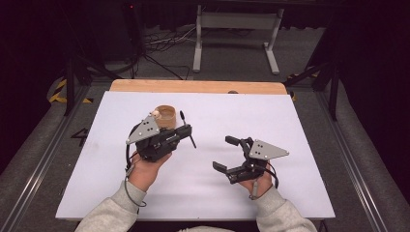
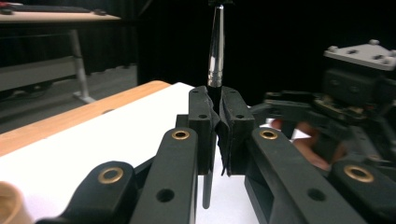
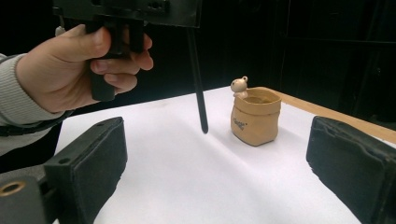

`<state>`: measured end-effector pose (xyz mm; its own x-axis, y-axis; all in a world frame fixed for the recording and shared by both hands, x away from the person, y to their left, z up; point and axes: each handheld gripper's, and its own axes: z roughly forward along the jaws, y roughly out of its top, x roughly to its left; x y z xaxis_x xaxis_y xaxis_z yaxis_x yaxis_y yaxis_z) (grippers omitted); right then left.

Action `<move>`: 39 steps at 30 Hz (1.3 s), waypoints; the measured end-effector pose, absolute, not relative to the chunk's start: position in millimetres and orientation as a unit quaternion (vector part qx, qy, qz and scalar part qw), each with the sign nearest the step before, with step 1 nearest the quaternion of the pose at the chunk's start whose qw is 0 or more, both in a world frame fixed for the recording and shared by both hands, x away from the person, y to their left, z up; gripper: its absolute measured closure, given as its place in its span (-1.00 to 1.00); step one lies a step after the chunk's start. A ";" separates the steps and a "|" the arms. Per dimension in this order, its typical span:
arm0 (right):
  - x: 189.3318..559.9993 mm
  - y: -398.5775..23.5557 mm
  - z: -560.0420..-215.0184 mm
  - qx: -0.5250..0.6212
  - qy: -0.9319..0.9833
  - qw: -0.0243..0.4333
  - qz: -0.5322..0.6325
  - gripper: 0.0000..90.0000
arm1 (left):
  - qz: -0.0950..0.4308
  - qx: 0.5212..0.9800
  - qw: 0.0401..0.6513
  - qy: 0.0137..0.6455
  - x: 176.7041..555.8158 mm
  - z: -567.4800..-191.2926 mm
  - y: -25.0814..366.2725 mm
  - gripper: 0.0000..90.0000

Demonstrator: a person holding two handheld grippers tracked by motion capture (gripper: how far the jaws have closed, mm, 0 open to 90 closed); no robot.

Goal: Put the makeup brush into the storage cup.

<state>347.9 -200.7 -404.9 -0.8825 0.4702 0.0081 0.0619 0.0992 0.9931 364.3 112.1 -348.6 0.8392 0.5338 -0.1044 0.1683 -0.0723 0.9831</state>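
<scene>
Two grippers are up: the left gripper is clamped on an upright pen just beside the pot, the right gripper gapes farther off.

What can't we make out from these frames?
- Pen: top cut off by the upper edge in the left gripper view; its middle is hidden between the shut jaws.
- Pot: contents hidden by its rim in the right gripper view; print too small to read.
- Left gripper: body covers part of the pot in the high view.
</scene>
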 end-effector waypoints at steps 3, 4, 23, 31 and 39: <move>345.7 -206.5 -402.6 0.189 0.721 0.160 0.647 -0.90 | 0.151 0.718 0.632 0.252 366.9 -345.1 114.2 0.89; 344.8 -208.8 -401.8 0.192 0.720 0.161 0.647 -0.90 | 0.155 0.716 0.631 0.254 367.7 -344.0 114.8 0.89; 333.6 -242.3 -404.3 0.224 0.725 0.180 0.626 -1.00 | 0.224 0.690 0.613 0.312 391.8 -338.2 129.0 0.88; 331.7 -247.5 -407.5 0.235 0.728 0.184 0.617 -1.00 | 0.245 0.686 0.603 0.326 401.1 -336.0 133.0 0.88; 333.8 -250.4 -408.7 0.240 0.730 0.195 0.609 -1.00 | 0.266 0.678 0.591 0.347 413.0 -334.0 139.8 0.88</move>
<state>333.8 -250.4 -408.7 -0.8088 0.5880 0.0067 0.1124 0.1434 0.9833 413.0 139.8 -334.0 0.6185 0.7843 -0.0487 0.1561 -0.0618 0.9858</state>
